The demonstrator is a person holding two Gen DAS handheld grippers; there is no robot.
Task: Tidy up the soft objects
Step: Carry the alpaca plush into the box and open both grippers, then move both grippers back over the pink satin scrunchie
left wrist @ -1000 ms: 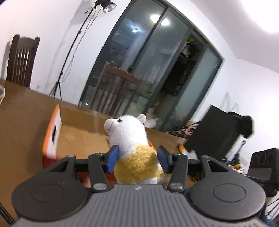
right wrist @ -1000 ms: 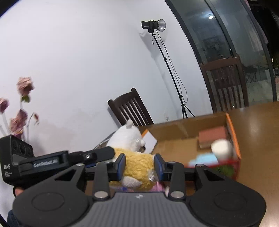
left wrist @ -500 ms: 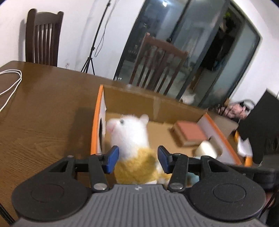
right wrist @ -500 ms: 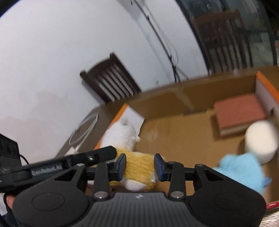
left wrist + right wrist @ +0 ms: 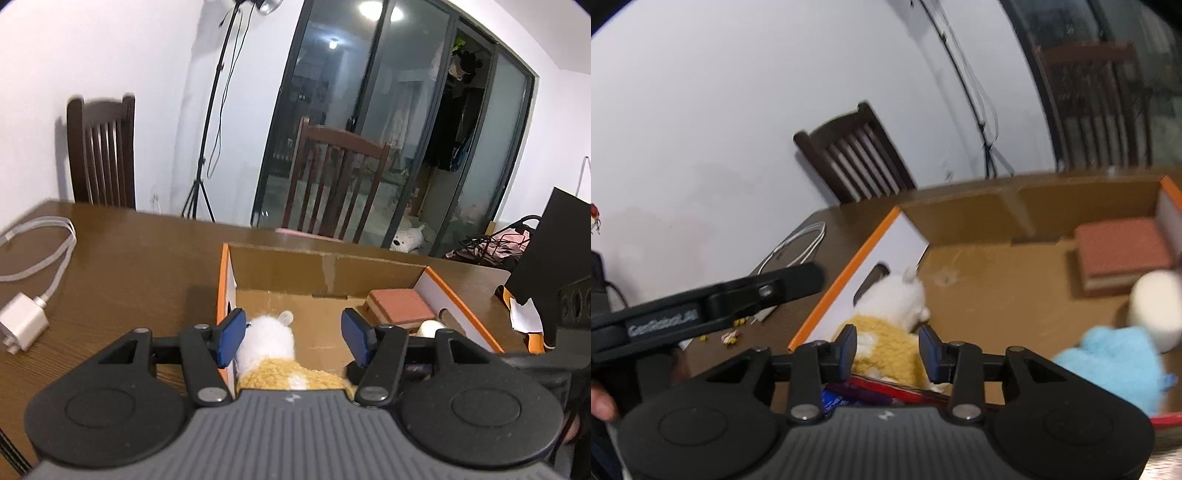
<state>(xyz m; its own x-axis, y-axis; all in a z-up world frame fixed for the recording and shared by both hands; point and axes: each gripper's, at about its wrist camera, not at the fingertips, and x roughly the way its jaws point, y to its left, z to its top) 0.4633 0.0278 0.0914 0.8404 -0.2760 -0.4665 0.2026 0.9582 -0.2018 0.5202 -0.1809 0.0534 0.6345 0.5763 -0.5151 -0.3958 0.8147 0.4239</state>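
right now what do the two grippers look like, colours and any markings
Both match: the left gripper and right gripper have blue pads on black linkage arms with silver pivot pins, two round black discs and a ribbed grey body bearing a small white logo. In the right wrist view, the left gripper's black side carries blurred white lettering.

The left gripper (image 5: 293,334) points toward 12 o'clock, its blue pads (image 5: 231,340) spread wide with gaps either side of the plush between them. The right gripper (image 5: 887,352) aims ahead, jaws parted less, pads beside the plush without clearly pressing it.
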